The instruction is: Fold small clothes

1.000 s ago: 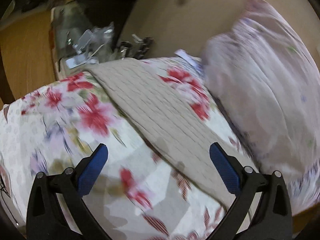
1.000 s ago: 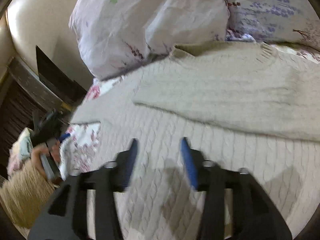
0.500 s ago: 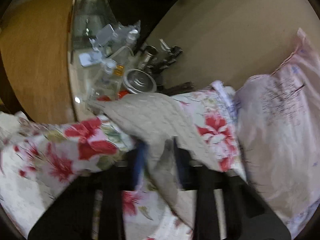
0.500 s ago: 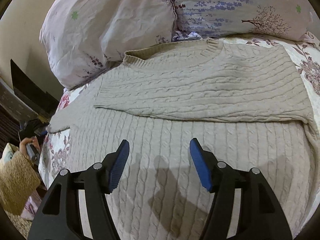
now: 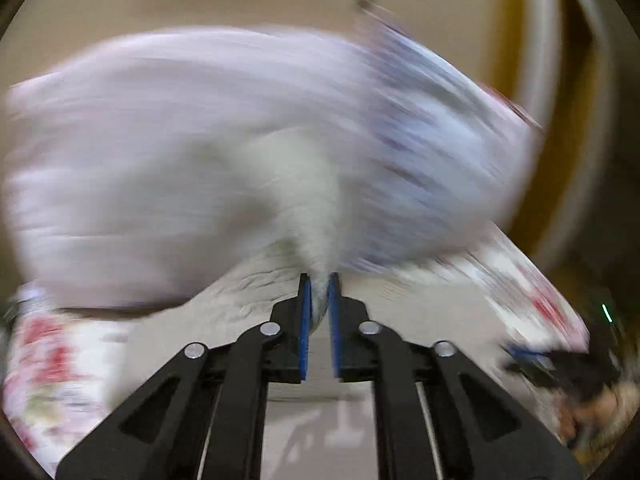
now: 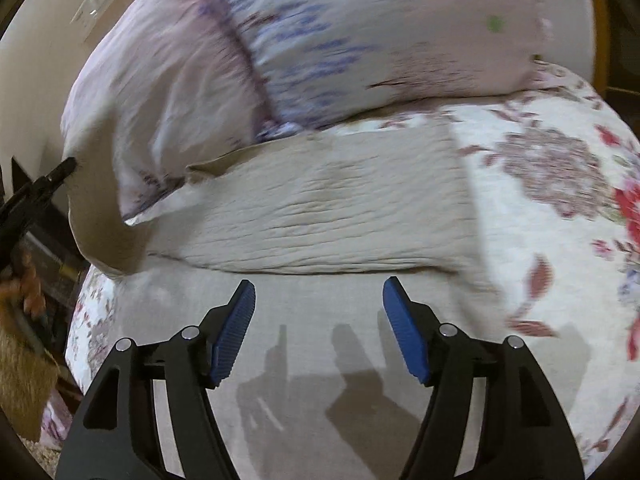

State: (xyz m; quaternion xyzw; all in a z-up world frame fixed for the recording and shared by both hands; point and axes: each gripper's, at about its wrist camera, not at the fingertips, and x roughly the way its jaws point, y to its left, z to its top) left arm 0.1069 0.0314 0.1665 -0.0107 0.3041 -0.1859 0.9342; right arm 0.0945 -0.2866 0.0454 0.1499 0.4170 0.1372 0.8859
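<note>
Fingers of the left gripper [image 5: 319,296] are pinched together on a fold of the beige sweater [image 5: 308,216], whose knit rises from between the blue pads toward 12 o'clock as a lifted, blurred strip. Below the grip the fabric lies flat and wrinkled. At 4 o'clock in this left wrist view the right gripper [image 5: 532,354] shows only as a dark smear with a blue tip. Beyond, the pale pillows [image 5: 160,152] fill the frame, heavily motion-blurred.

From the right wrist camera, the right gripper [image 6: 319,330] hangs with its fingers spread wide, gripping nothing, just above the sweater's [image 6: 320,216] flat lower body. The sweater lies on the flowered bedspread [image 6: 560,220], one sleeve folded across its chest from 9 to 3 o'clock. At 9 o'clock the other sleeve [image 6: 98,200] is raised off the bed, its end held at the black tip of the left gripper [image 6: 60,172]. Farther off, at 12 o'clock, two lilac-printed pillows [image 6: 360,40] rest against the cream wall [image 6: 40,8], touching the sweater's collar.
</note>
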